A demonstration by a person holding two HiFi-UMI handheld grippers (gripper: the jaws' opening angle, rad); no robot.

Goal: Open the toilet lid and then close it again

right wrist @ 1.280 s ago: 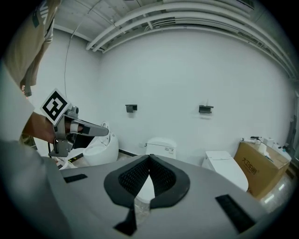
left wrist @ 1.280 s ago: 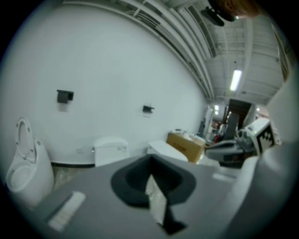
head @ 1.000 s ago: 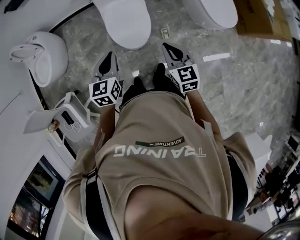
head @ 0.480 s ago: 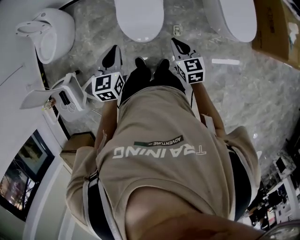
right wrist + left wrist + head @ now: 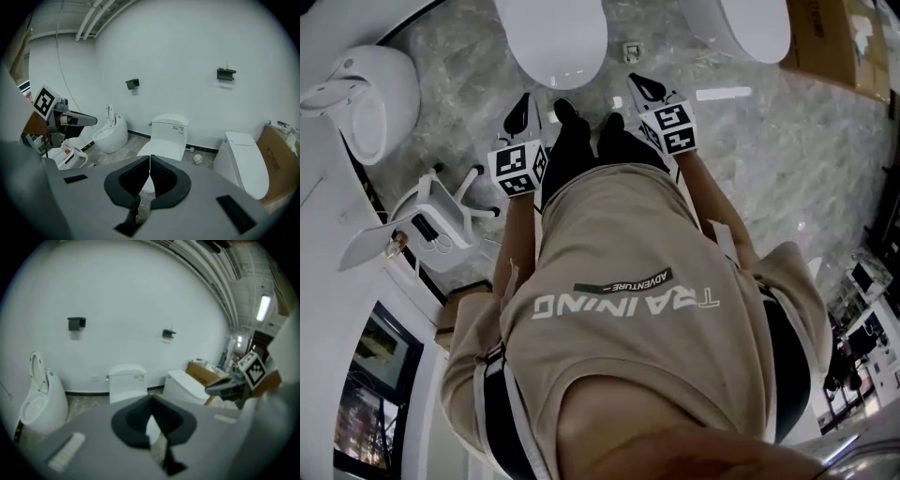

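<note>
- Left gripper [image 5: 522,101] is closed and empty. In its own view [image 5: 151,399] I see the two dark pads meeting along one line with nothing between them.
- Right gripper [image 5: 643,86] is the same: pads pressed together in its own view [image 5: 150,158] and holding nothing.
- From the head view I see both grippers held out in front of the person, tilted down toward the floor [image 5: 750,159]. One sits on each side of the black shoes [image 5: 581,127].
- The toilet [image 5: 551,37] I am after stands straight ahead, between the two grippers and just beyond their tips. Neither gripper touches it.
- Its lid [image 5: 161,149] is down, lying flat over the bowl. The white tank [image 5: 169,127] stands behind it against the wall [image 5: 187,56].
- On the left there is a second toilet [image 5: 370,103] – a rounded one, with its lid standing up in the right gripper view [image 5: 109,114].
- On the right is a third toilet [image 5: 741,23], lid shut, with a cardboard box [image 5: 834,42] just past it.
- A paper roll [image 5: 198,159] lies on the floor between the middle toilet and the right one.
- Two dark brackets [image 5: 132,83] [image 5: 226,73] are fixed high on the wall.
- Each gripper shows at the edge of the other's view – the right one [image 5: 220,387] in the left view, the left one [image 5: 77,119] in the right.
</note>
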